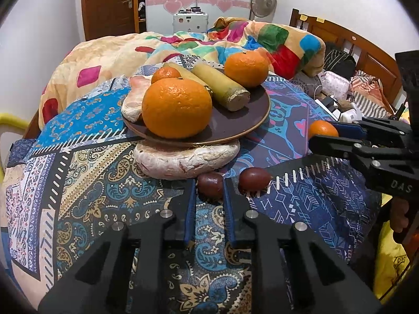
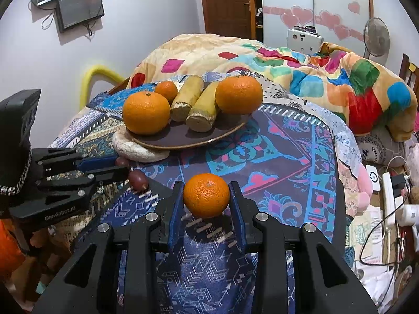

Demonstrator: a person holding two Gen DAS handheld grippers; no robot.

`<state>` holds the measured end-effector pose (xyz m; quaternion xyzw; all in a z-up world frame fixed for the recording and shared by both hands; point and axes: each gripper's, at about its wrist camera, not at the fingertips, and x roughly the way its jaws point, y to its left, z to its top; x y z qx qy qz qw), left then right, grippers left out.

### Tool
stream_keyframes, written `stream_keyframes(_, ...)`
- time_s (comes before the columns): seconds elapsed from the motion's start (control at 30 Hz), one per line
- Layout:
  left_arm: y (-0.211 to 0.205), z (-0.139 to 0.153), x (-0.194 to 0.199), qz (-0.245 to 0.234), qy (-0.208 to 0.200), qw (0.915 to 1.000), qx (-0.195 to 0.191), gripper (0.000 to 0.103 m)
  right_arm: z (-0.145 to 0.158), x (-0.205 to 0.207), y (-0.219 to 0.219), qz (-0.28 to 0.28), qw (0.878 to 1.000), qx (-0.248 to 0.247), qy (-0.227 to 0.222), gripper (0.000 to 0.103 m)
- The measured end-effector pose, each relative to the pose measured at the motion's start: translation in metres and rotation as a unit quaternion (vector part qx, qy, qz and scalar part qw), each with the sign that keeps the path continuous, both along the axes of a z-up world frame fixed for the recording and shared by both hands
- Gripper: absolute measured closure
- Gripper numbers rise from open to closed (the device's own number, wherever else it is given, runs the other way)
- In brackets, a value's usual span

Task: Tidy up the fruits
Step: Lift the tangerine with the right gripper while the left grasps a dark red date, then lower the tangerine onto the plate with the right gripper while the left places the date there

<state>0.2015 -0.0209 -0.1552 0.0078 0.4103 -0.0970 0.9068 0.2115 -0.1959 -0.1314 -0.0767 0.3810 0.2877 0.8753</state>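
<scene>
A patterned blue patchwork cloth point(image 1: 78, 162) covers the surface, with a bright multicoloured quilt point(image 2: 327, 78) heaped at the far side. On the cloth a round dark brown plate point(image 1: 235, 120) sits tilted on a pale woven pad point(image 1: 183, 162), carrying a large orange point(image 1: 176, 108) at its near edge, another orange point(image 1: 246, 69) at the far right, a small orange point(image 1: 165, 74) behind, and two pale yellow cut stalk pieces point(image 1: 220, 86); a second pale pad at the plate's left is mostly hidden by the large orange. To the right of the plate, the right gripper point(image 2: 207, 196) has its blue-padded jaws closed on a small loose orange point(image 2: 206, 195), which sits squarely between the pads. Just near of the plate pad, the left gripper point(image 1: 209, 191) has its jaws drawn narrow onto a small dark red oval fruit point(image 1: 210, 185), a pad pressing either side; its lower half is cut off by the fingers. A second dark red oval fruit point(image 1: 254, 181) lies on the cloth just right of that gripper's right finger, outside the jaws. A hand under the right gripper is barely visible at the left wrist view's right edge.
</scene>
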Motion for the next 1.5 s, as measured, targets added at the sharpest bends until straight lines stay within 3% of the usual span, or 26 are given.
stream_keyframes(0.67,0.019,0.042,0.014,0.003,-0.053,0.9982,-0.027,0.083,0.016,0.032,0.021,-0.003,1.0,0.004,-0.022,0.072)
stream_keyframes(0.87,0.015,0.048,0.025,-0.006,-0.055,0.9978,-0.037,0.083,0.015,0.05,0.029,-0.009,1.0,-0.01,-0.023,0.072)
stream_keyframes(1.13,0.001,0.06,0.049,-0.017,-0.064,0.9976,-0.02,0.083,0.011,0.068,0.032,-0.016,1.0,-0.016,-0.01,0.072)
stream_keyframes(1.5,-0.007,0.056,0.08,-0.011,-0.053,0.9983,-0.021,0.083,0.006,0.079,0.034,-0.018,1.0,-0.014,-0.003,0.072)
